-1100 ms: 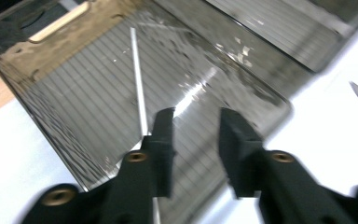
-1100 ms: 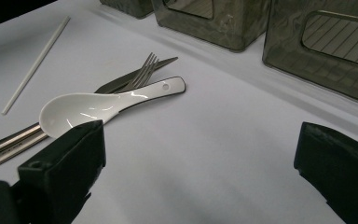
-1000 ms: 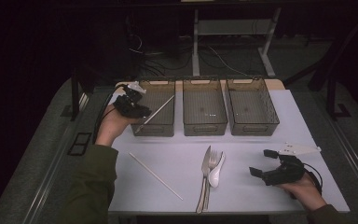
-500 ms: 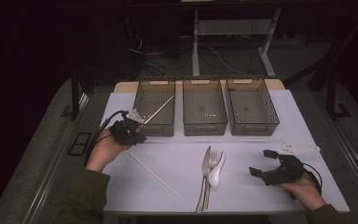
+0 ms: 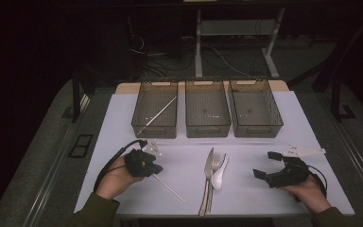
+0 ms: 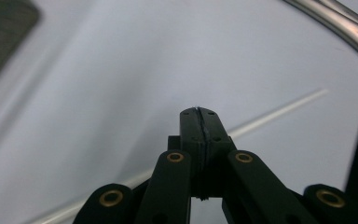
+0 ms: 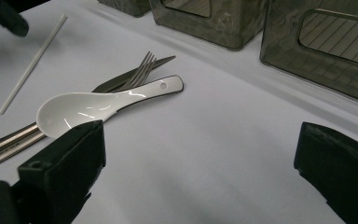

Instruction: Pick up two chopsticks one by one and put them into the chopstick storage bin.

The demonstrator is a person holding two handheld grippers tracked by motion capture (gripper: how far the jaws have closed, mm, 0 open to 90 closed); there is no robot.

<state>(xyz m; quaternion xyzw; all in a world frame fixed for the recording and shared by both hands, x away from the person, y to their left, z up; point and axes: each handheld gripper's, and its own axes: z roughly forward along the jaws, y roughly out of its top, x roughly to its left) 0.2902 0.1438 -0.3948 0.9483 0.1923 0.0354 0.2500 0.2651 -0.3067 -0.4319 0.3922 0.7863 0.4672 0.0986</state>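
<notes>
Lower left of the high view: left gripper, jaws just pressed together with nothing between them, sits over the near chopstick's upper end. The chopstick lies on the white table, long axis running down-right from the fingers; its mate rests in the left bin. Lower right: right gripper, jaws spread, empty, well apart from it.

Black tongs in the left hand, with brass-coloured rivets at the link joints and a black cable looping back over the wrist. Black tongs in the right hand too, topped by a pale grey three-cornered plate. Dark olive sleeves on both forearms.
</notes>
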